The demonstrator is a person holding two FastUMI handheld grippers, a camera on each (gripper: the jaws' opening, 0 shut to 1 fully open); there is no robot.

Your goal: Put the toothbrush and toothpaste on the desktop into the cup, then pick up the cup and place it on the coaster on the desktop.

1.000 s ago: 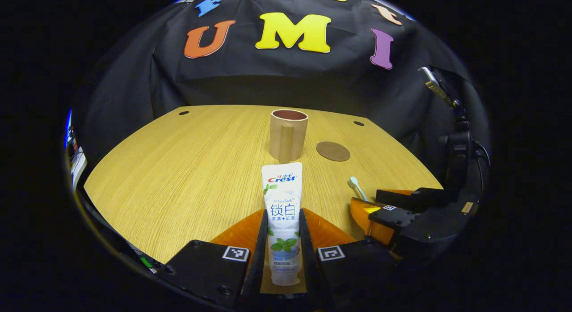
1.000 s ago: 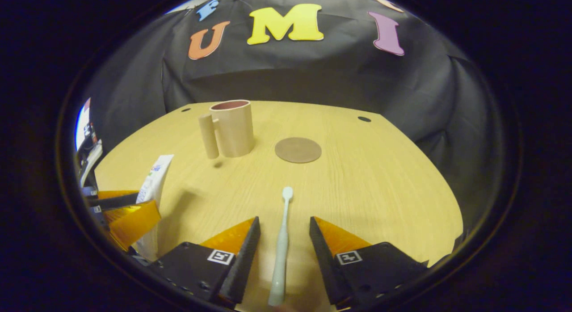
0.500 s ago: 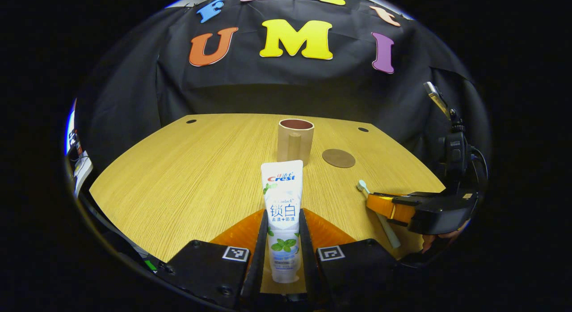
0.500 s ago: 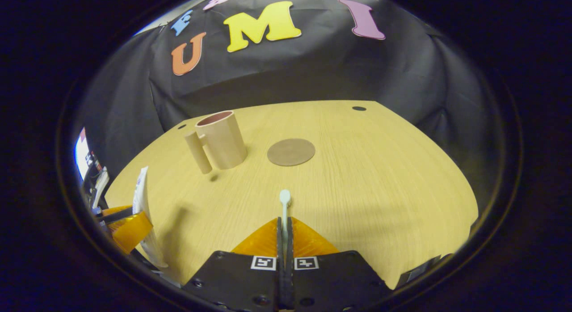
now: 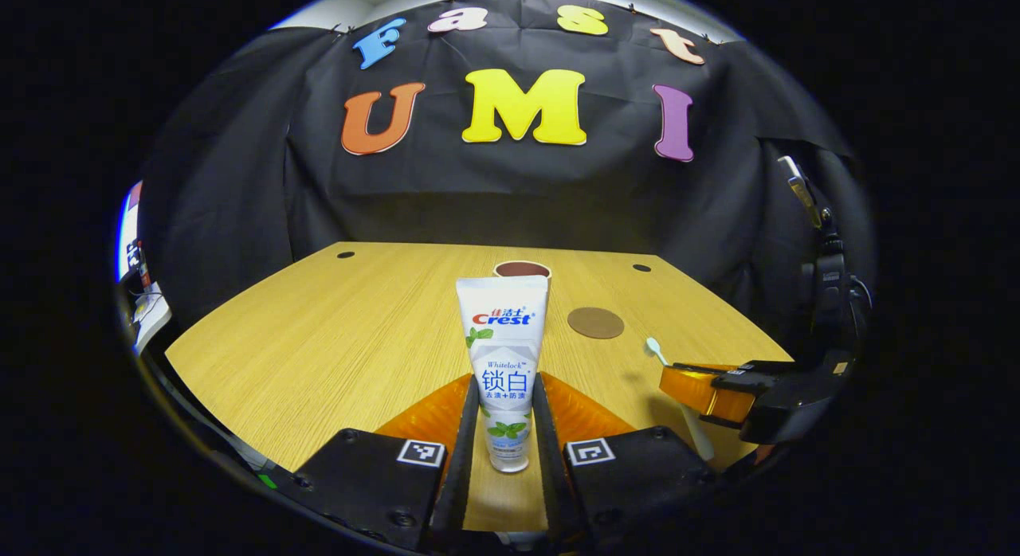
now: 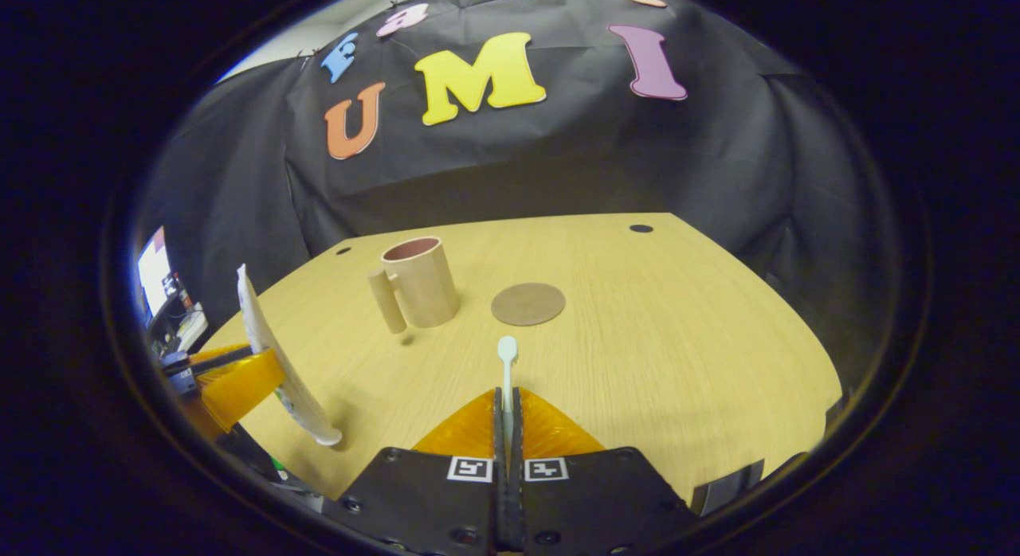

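My left gripper (image 5: 504,401) is shut on a white toothpaste tube (image 5: 504,357), which stands tilted up in front of the tan cup (image 5: 522,269), hiding most of it. In the right gripper view the same tube (image 6: 275,365) slants up from the left gripper (image 6: 235,377), cap end low. My right gripper (image 6: 507,405) is shut on a pale toothbrush (image 6: 507,361), head pointing forward above the table. The cup (image 6: 418,281) with its handle toward me stands left of a round brown coaster (image 6: 527,303). The right gripper (image 5: 717,385) and toothbrush head (image 5: 655,349) appear at the right of the left gripper view.
The wooden table (image 6: 677,333) has small dark holes near its far corners (image 6: 641,229). A coaster (image 5: 595,323) lies right of the cup in the left gripper view. A screen and clutter (image 6: 163,281) sit beyond the table's left edge. A camera stand (image 5: 825,261) rises at right.
Both grippers rose from the table with their loads. The right gripper closed on the toothbrush a second ago. The toothpaste tube tilted more upright and now covers the cup.
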